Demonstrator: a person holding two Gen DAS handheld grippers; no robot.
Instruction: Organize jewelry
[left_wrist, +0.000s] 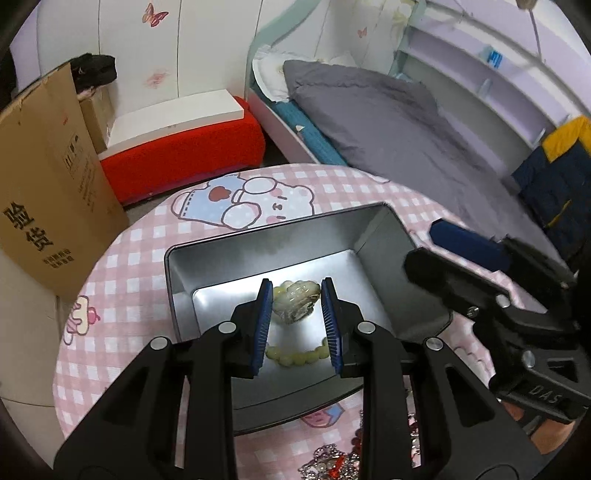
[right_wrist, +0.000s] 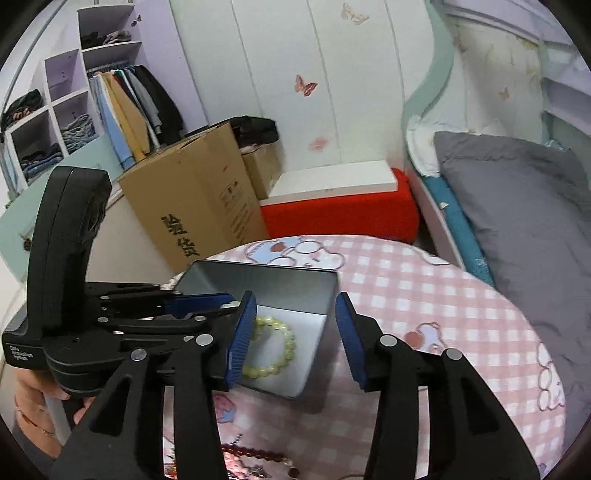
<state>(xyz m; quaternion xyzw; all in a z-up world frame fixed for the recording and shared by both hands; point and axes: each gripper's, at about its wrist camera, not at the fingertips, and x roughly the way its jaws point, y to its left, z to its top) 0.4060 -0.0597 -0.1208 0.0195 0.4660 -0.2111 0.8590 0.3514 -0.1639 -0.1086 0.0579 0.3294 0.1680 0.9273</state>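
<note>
A grey metal tin (left_wrist: 207, 266) stands on the round table with a pink checked cloth (left_wrist: 129, 266). Inside lie a pale yellow bead bracelet (left_wrist: 295, 356) and a pale lumpy jewelry piece (left_wrist: 295, 301). My left gripper (left_wrist: 297, 325) is open above the tin, its blue pads either side of the lumpy piece without gripping it. My right gripper (right_wrist: 295, 339) is open and empty over the tin's (right_wrist: 317, 291) right edge; the bracelet (right_wrist: 269, 347) shows between its fingers. The right gripper body (left_wrist: 498, 306) shows at the right of the left wrist view.
More jewelry lies at the near table edge: silver and red pieces (left_wrist: 332, 461) and a dark red bead string (right_wrist: 255, 452). A cardboard box (left_wrist: 48, 177), a red bench (left_wrist: 184, 155) and a bed with a grey quilt (left_wrist: 406, 122) stand behind the table.
</note>
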